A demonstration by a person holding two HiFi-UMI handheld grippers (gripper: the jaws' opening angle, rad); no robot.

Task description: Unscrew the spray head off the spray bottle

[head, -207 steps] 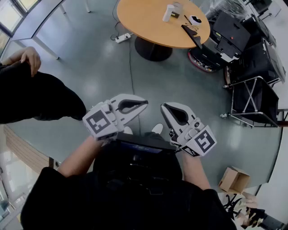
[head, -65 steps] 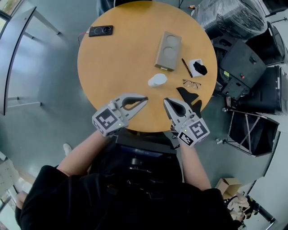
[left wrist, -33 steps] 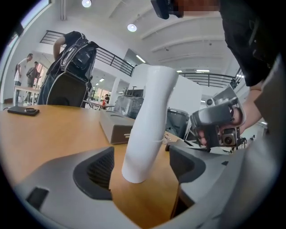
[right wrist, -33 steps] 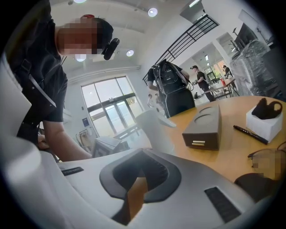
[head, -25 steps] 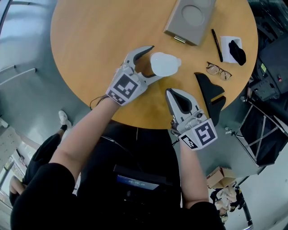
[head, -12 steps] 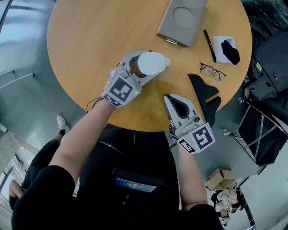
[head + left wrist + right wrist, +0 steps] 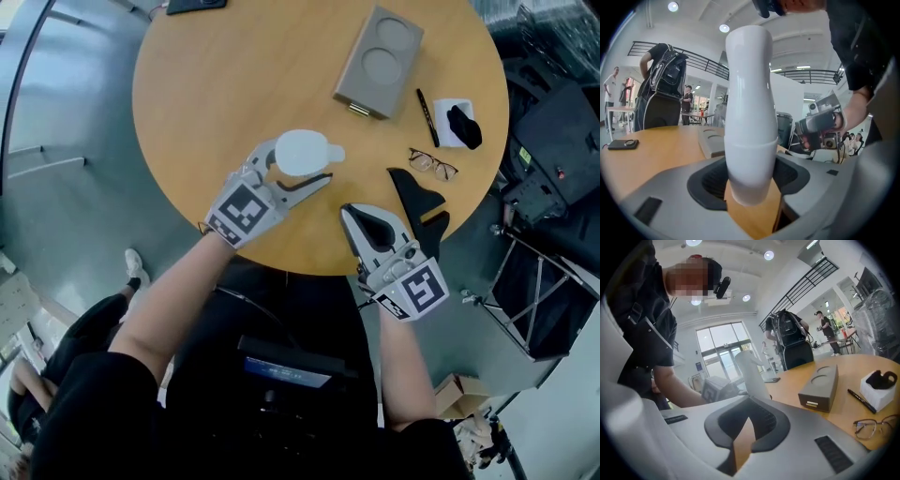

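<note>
bottle: spray bottle is white, upright, tall and waisted. It is wider low down and narrows toward the top, with one seam ring round the lower body.
spray head: spray head is white too, its short nozzle sticking out to the right in the head view.
surface: smooth matte plastic; no label shows.
location: over the near part of the worktop. In the left gripper view its rounded base hangs clear of the wood.
left tongs: left tongs have just been closing and are clamped on the bottle's lower body, dark ribbed pads on both sides.
right tongs: right tongs have jaws together, low and to the right of the bottle, apart from it, over the worktop's near edge.
worktop: round, tan wood with a plain flat top, on a grey floor.
grey box: grey box is rectangular with two round recesses in the lid, at the far side, well apart from the bottle.
pen: black pen lies just right of the box.
white block: white block carries a black lump.
glasses: glasses lie open, between the block and the black stand.
black stand: black stand is angular, just beside the right tongs.
phone: dark phone at the far edge, partly cut off.
background: people stand behind the worktop in both gripper views.
</note>
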